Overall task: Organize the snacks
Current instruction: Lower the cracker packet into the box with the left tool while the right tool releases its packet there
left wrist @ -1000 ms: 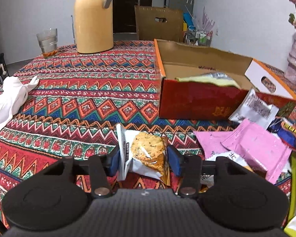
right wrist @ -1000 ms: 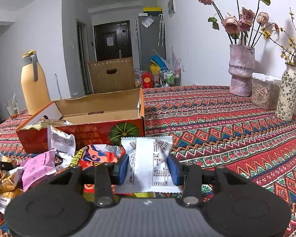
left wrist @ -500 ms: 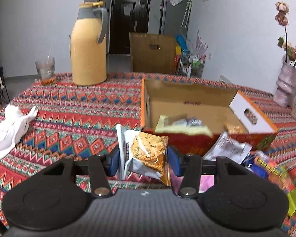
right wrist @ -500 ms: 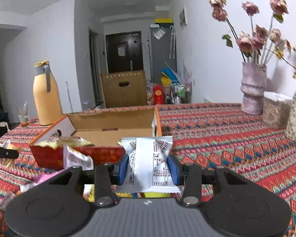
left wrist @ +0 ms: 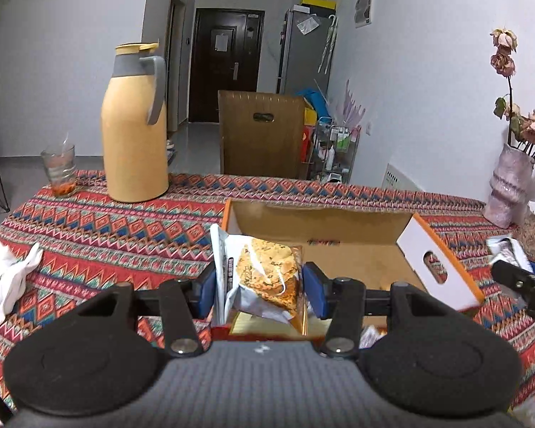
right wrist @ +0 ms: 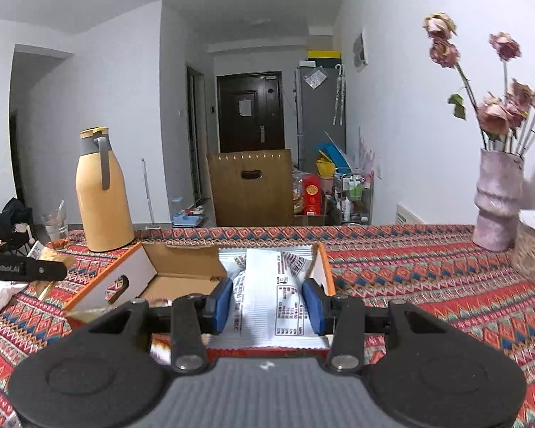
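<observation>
My left gripper (left wrist: 259, 290) is shut on a cookie snack packet (left wrist: 264, 274), held above the near left part of the open cardboard box (left wrist: 321, 219). My right gripper (right wrist: 266, 303) is shut on a white snack packet (right wrist: 271, 296) printed with text, held above the right end of the same box (right wrist: 182, 260). The right gripper's tip with its packet shows at the right edge of the left wrist view (left wrist: 517, 274). The left gripper's finger shows at the left of the right wrist view (right wrist: 21, 270).
A yellow thermos jug (left wrist: 133, 125) and a glass (left wrist: 60, 169) stand at the far left of the patterned tablecloth (left wrist: 107, 228). A white cloth (left wrist: 3, 278) lies at the left. A pink vase of dried roses (right wrist: 495, 199) and a jar (right wrist: 533, 246) stand at the right.
Both grippers have risen and moved forward with their packets, from the snack pile in front of the box to above the box's opening.
</observation>
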{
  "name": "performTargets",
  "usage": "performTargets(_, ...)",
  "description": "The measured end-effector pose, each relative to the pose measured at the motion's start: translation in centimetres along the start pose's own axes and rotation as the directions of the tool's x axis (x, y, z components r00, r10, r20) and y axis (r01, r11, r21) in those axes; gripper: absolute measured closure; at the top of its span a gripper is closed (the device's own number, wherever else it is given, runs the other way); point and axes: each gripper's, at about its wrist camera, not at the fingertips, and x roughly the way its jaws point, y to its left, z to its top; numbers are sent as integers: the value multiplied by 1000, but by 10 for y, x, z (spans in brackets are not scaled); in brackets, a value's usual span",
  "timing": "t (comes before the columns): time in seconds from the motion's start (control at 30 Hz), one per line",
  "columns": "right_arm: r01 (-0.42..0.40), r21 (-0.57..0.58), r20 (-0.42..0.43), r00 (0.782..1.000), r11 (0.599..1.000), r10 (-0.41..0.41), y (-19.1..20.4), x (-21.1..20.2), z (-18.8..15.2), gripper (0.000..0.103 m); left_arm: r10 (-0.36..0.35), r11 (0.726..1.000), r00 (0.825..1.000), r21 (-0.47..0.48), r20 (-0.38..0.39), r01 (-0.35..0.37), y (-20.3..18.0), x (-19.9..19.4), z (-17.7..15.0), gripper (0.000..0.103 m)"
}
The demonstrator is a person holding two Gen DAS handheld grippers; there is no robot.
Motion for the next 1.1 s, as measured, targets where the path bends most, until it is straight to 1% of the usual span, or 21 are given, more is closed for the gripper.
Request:
performTargets(0.23, -9, -1, -35, 999, 1000, 9, 4, 45, 13, 61, 6, 1000, 1000, -21, 3, -6, -11, 30, 16, 52)
performTargets(0.43, -4, 2, -73, 997, 1000, 4, 5, 79, 4, 61, 16, 999, 1000, -33, -8, -17, -16, 57, 15, 52)
performTargets(0.5, -3, 2, -82, 997, 1000, 3, 6, 86, -2, 61, 17, 999, 1000, -38, -13, -18, -13, 65, 11, 52)
performTargets(0.6, -9, 5, -108, 994, 1000, 10, 5, 96, -8, 61, 12, 998, 999, -56, -42, -14, -9, 77, 7, 52)
performTargets(0.73, -19, -1, -135, 991, 1000, 18, 9, 103, -13, 60, 2, 998, 998, -57, -63, -6, -7, 83, 1, 52)
performTargets(0.8, -20, -4, -147, 989, 1000, 19, 10, 104, -14, 59, -5, 998, 998, -62, -64, 1, -6, 83, 0, 48)
performTargets(0.87, -17, -4, -148, 989, 1000, 17, 11, 103, -15, 60, -1, 998, 998, -63, -58, -3, -5, 82, 0, 46)
performTargets(0.93, -20, 10, -142, 990, 1000, 21, 9, 100, -16, 49, -8, 998, 998, -64, -54, 5, -5, 79, -1, 37)
performTargets(1.0, -19, 21, -130, 991, 1000, 22, 7, 97, -16, 24, -4, 998, 999, -62, -33, 2, -6, 74, -2, 13)
performTargets(1.03, -20, 27, -122, 992, 999, 23, 7, 95, -16, 19, 2, 998, 1000, -60, -20, -3, -8, 70, -2, 8)
performTargets(1.07, -20, 30, -116, 993, 999, 24, 6, 93, -15, 14, 7, 998, 1000, -59, -7, -7, -9, 67, -2, 1)
performTargets(1.1, -20, 34, -110, 994, 999, 23, 5, 92, -14, 8, 8, 998, 1000, -62, 2, -8, -9, 65, -2, 0)
